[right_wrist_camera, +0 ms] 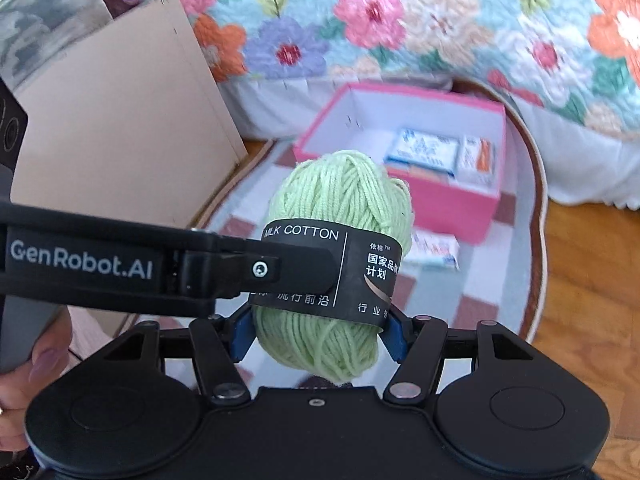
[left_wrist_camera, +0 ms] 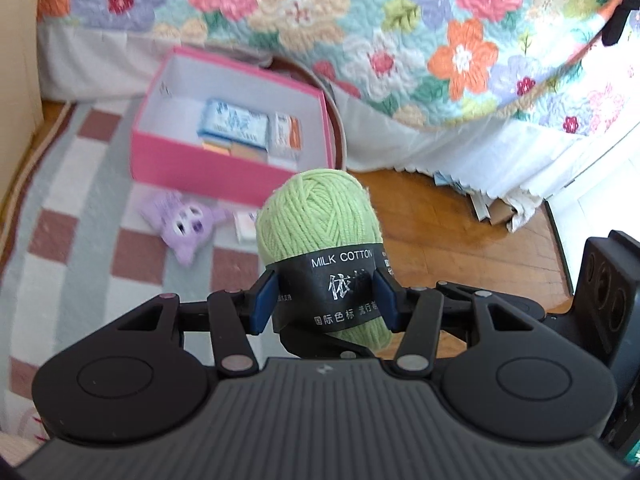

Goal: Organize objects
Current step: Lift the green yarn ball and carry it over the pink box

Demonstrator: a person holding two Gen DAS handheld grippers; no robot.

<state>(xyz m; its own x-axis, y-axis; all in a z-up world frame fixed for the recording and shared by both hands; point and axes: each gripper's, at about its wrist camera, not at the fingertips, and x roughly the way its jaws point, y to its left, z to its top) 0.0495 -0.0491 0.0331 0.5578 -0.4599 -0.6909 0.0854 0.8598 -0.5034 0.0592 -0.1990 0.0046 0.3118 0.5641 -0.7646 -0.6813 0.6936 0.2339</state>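
Both grippers pinch one green yarn ball (left_wrist_camera: 320,216) at its black label: left gripper (left_wrist_camera: 325,300), right gripper (right_wrist_camera: 318,334). Ball held in the air above checkered rug (left_wrist_camera: 80,216). Beyond: open pink box (left_wrist_camera: 236,176), then floral quilt (left_wrist_camera: 400,32).

Blurred beyond the left gripper (left_wrist_camera: 325,300): packets (left_wrist_camera: 234,122) in pink box (left_wrist_camera: 192,170), print unreadable; purple plush (left_wrist_camera: 182,222) indistinct.

Each fisheye camera sits just behind its own hand-held gripper, tilted downward and close to the floor. Both views share the open pink cardboard box (left_wrist_camera: 224,168) (right_wrist_camera: 452,204), the checked grey, white and red rug (left_wrist_camera: 80,216) (right_wrist_camera: 480,296) and the floral quilted bedspread (left_wrist_camera: 360,20) (right_wrist_camera: 440,20) behind.
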